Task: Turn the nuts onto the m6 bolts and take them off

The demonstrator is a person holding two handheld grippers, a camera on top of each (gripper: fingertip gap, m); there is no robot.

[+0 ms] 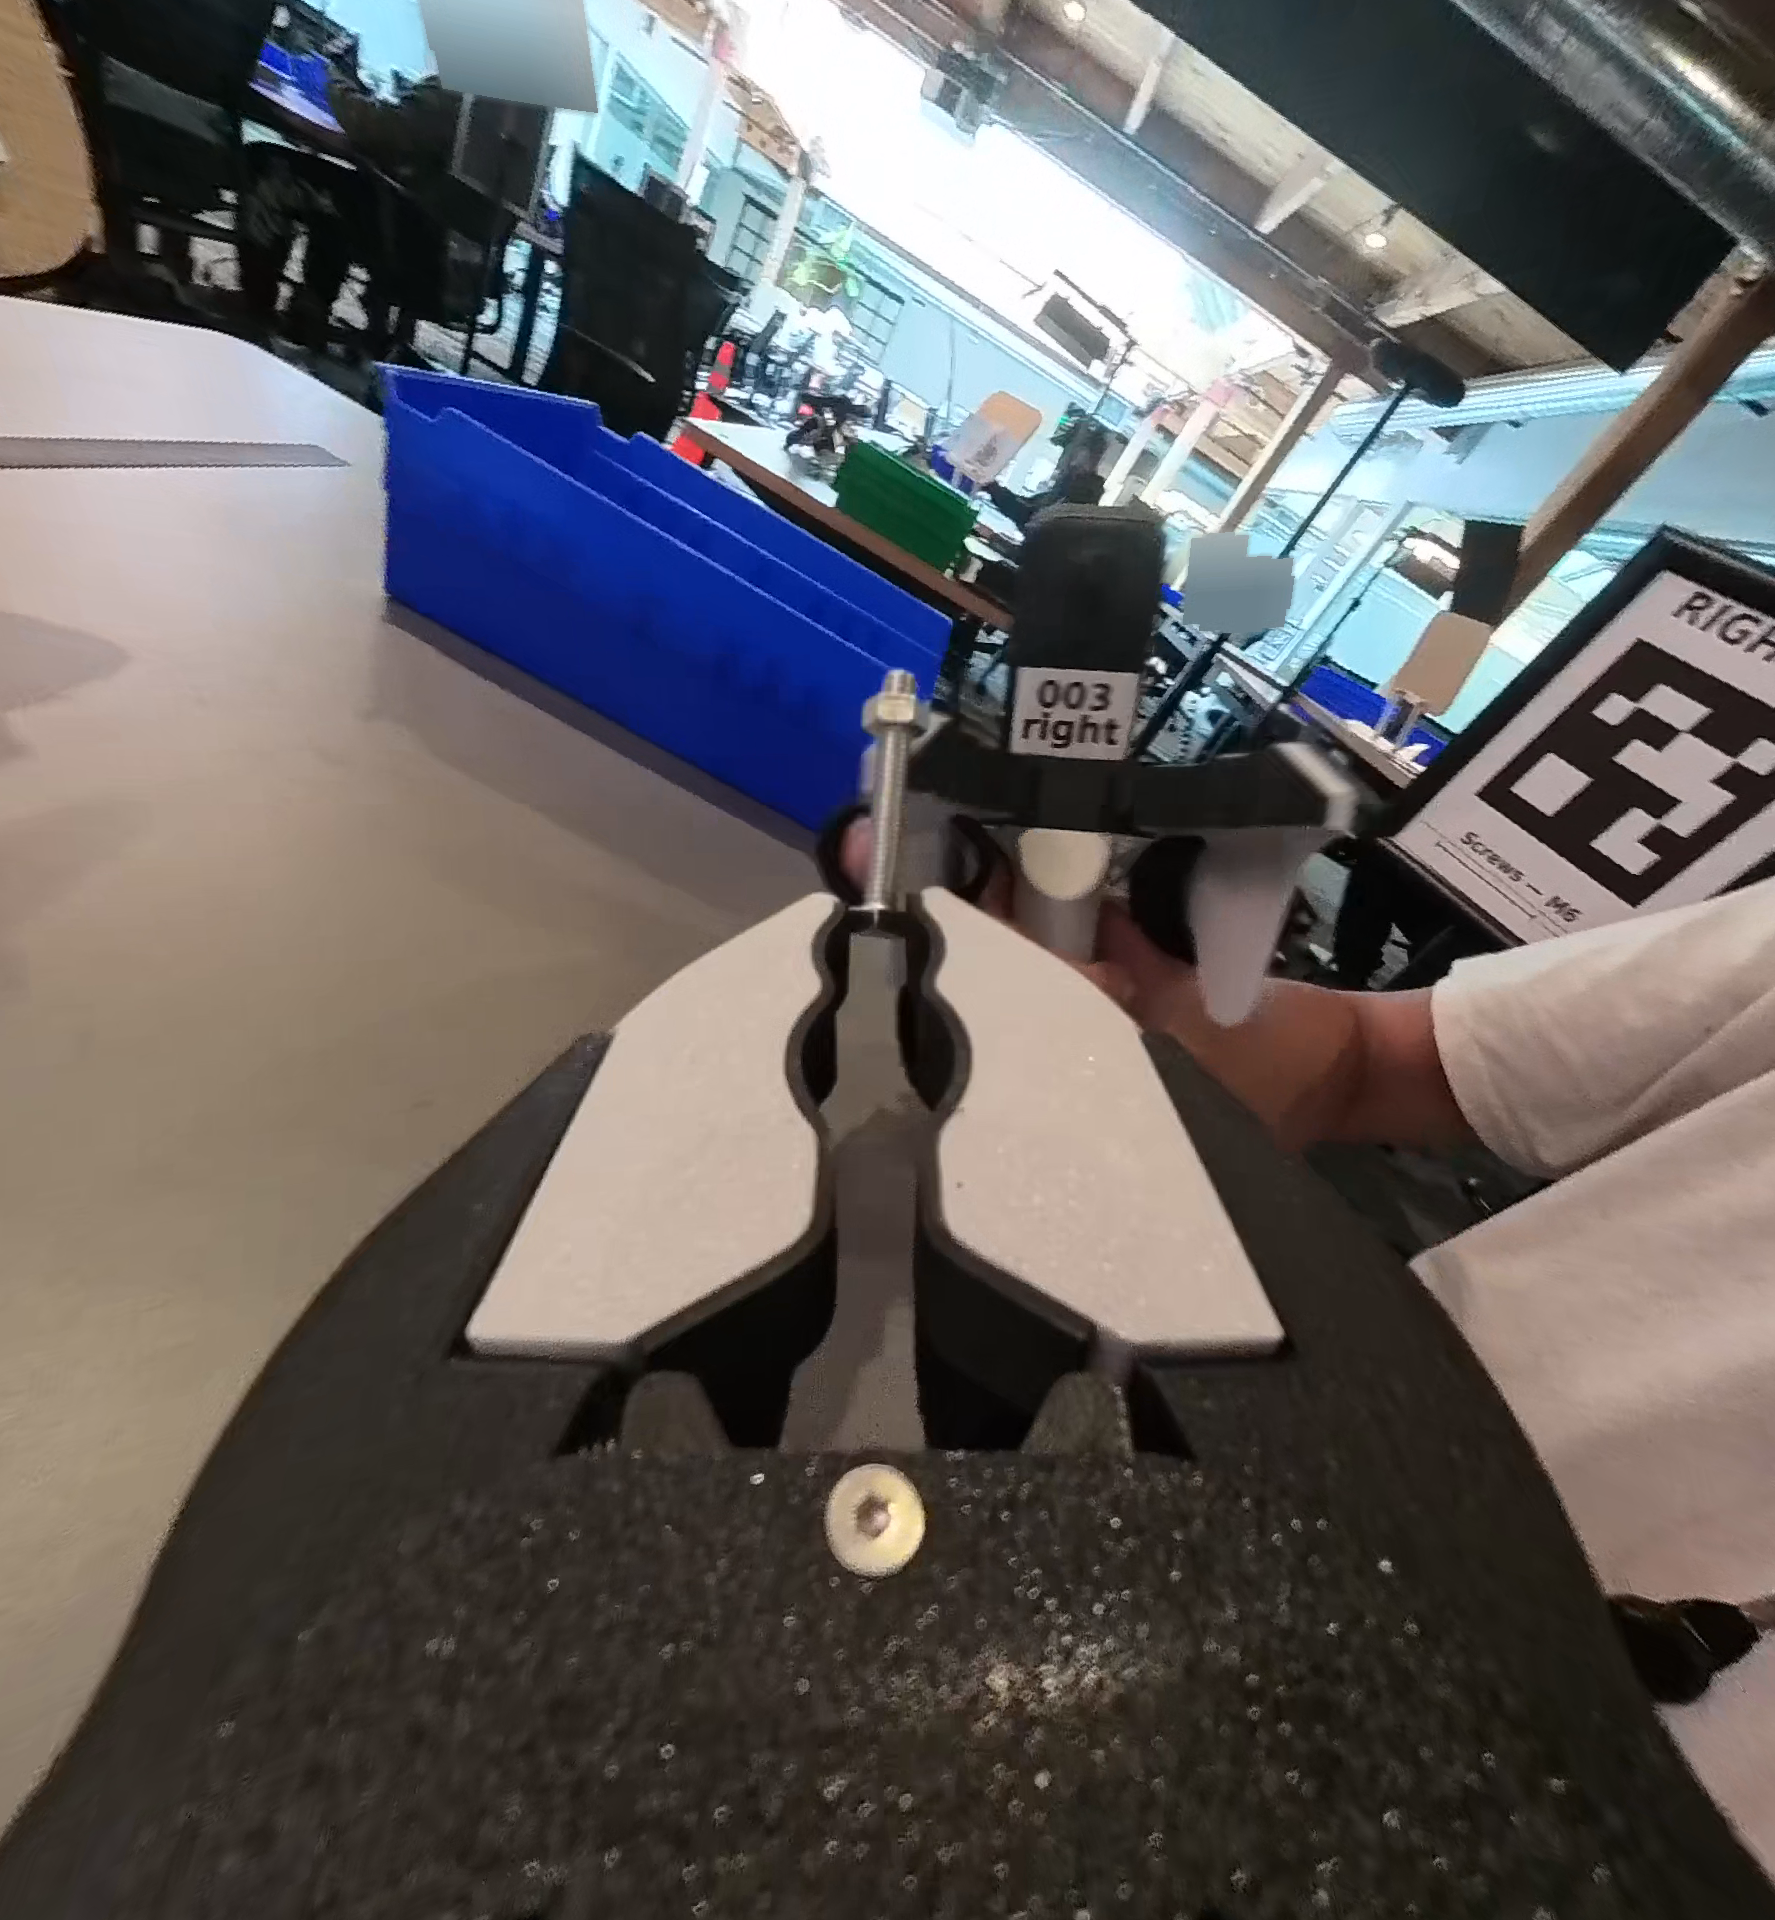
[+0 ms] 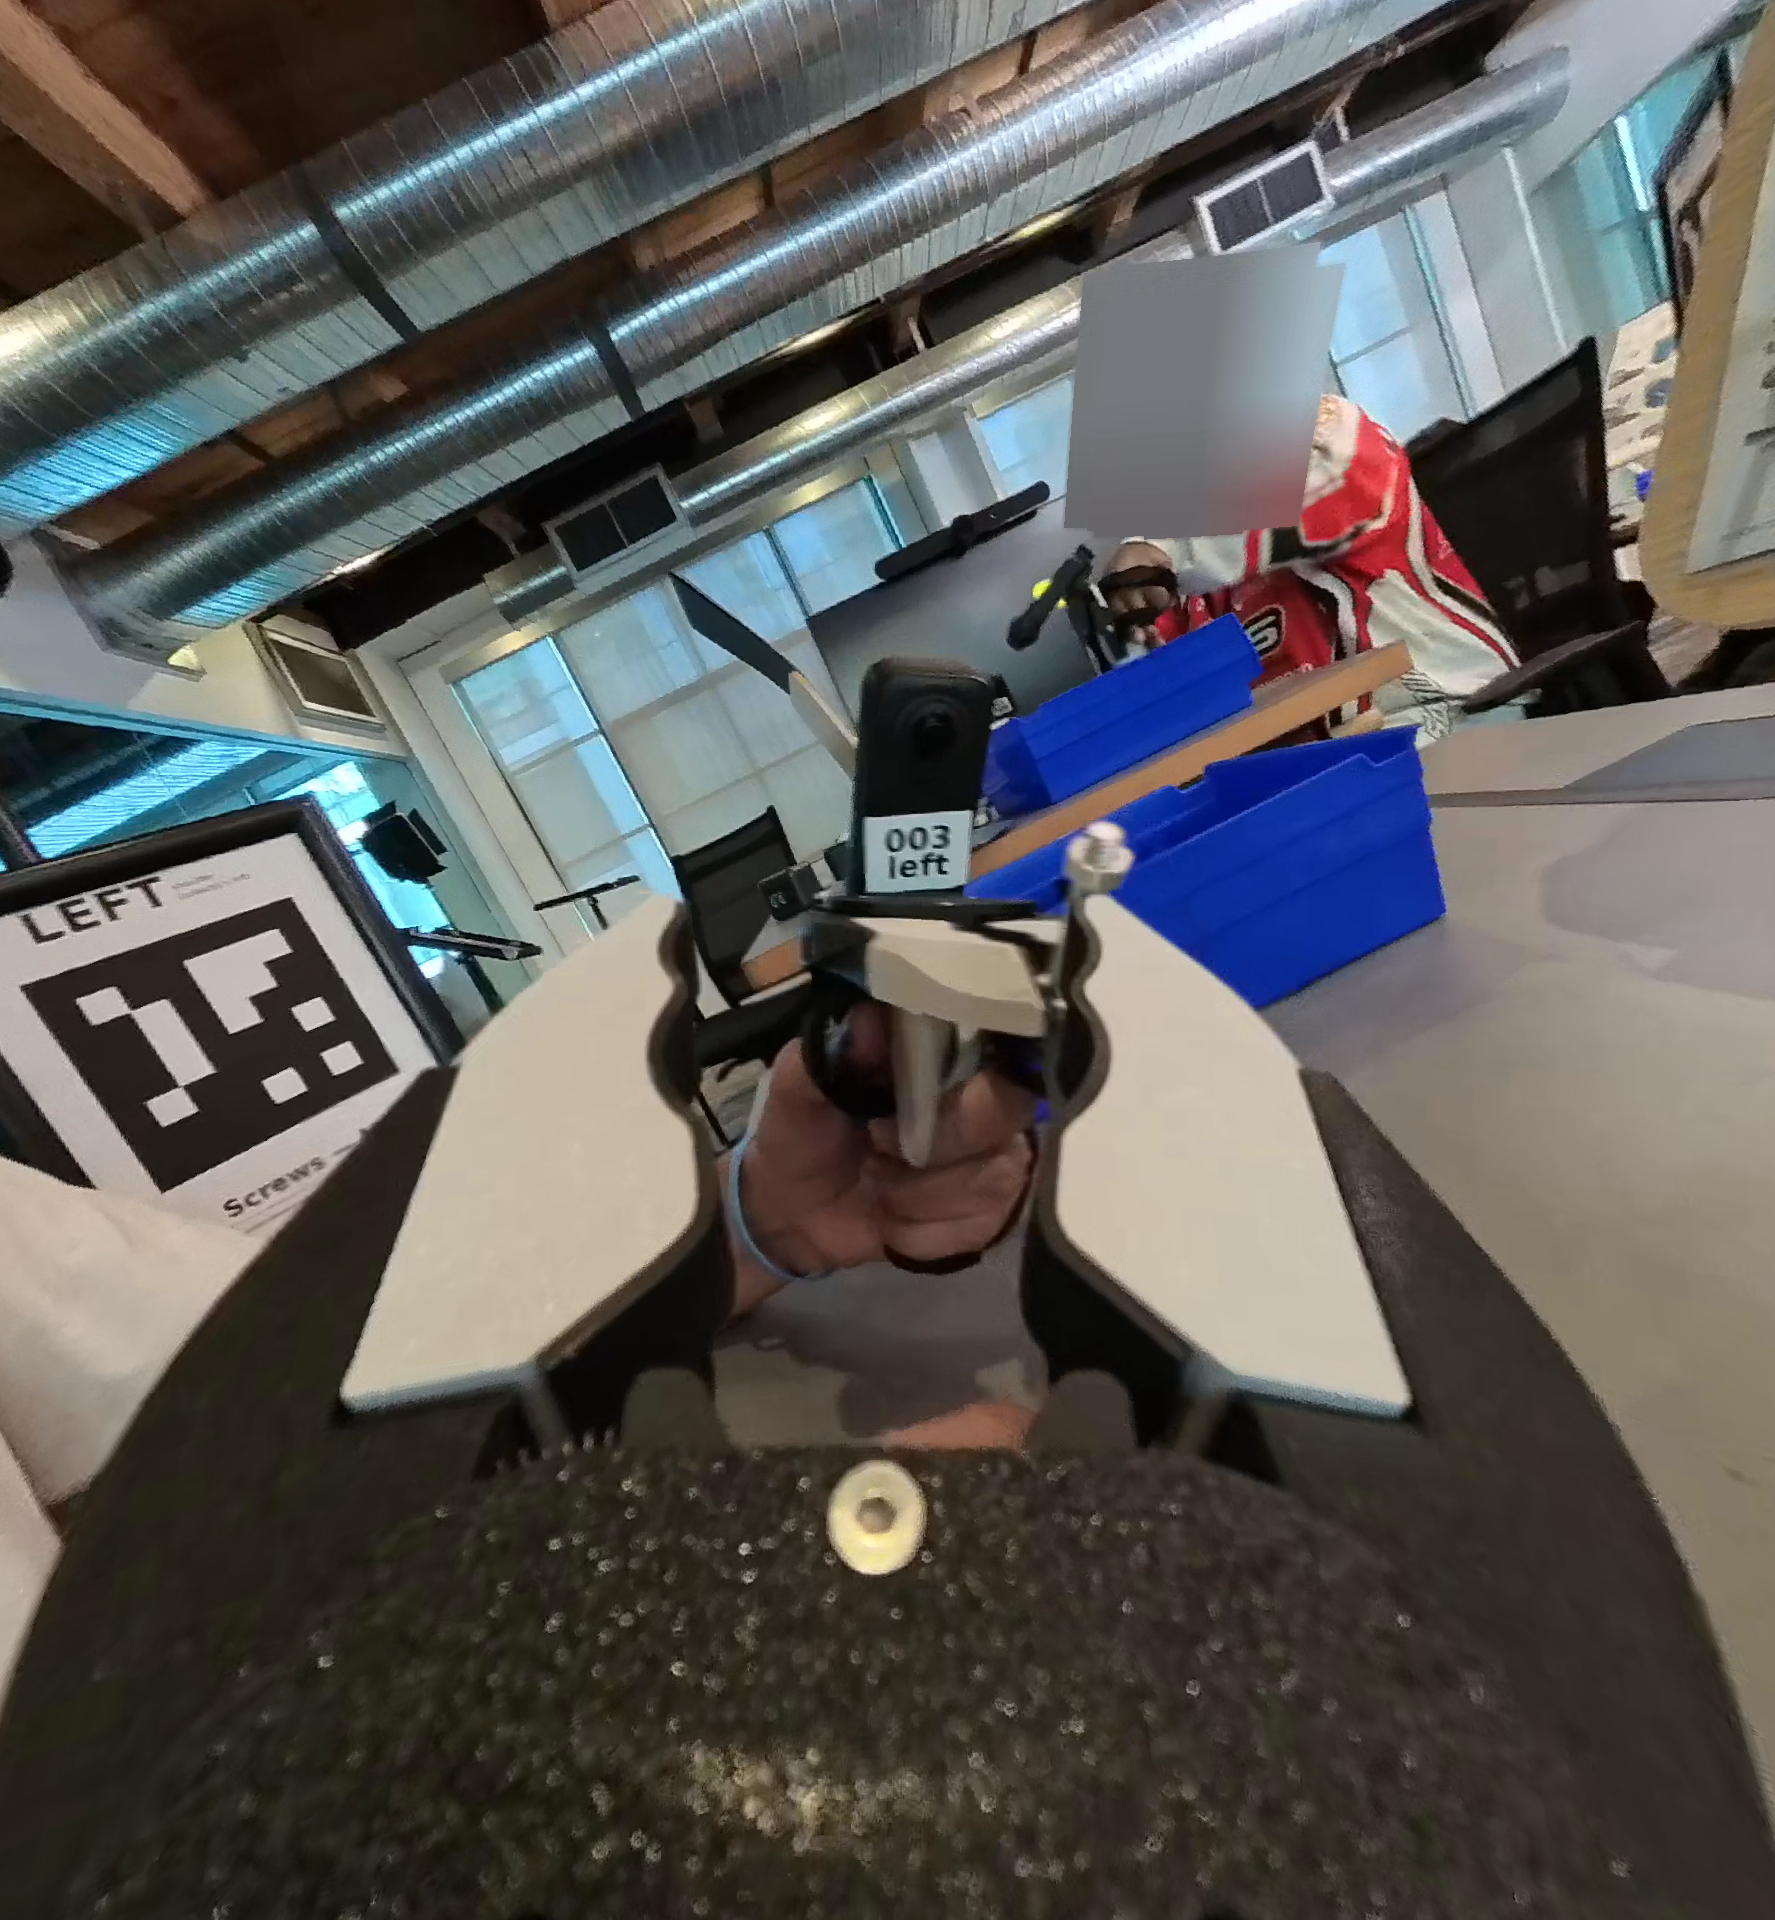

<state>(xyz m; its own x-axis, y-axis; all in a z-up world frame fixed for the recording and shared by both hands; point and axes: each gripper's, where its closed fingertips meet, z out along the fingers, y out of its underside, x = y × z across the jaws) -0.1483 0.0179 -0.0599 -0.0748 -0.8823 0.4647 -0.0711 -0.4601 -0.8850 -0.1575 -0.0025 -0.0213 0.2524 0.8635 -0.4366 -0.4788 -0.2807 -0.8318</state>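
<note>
The left gripper (image 1: 878,920) pinches the head end of 1 bolt (image 1: 889,821), holding it upright in the air above the grey worktop (image 1: 239,831), with the threaded shank rising clear of the fingertips. A nut (image 1: 893,713) sits near the top of the thread, only a little of the tip showing above it. The right gripper (image 2: 878,997) is spread wide and holds nothing; its right finger (image 2: 1153,1039) stands just beside the bolt, whether touching I cannot tell. A blue bin (image 1: 654,613) rests near the far edge of the worktop. Judging by the nut's place, it is either barely started or almost off; further turning remains either way.
</note>
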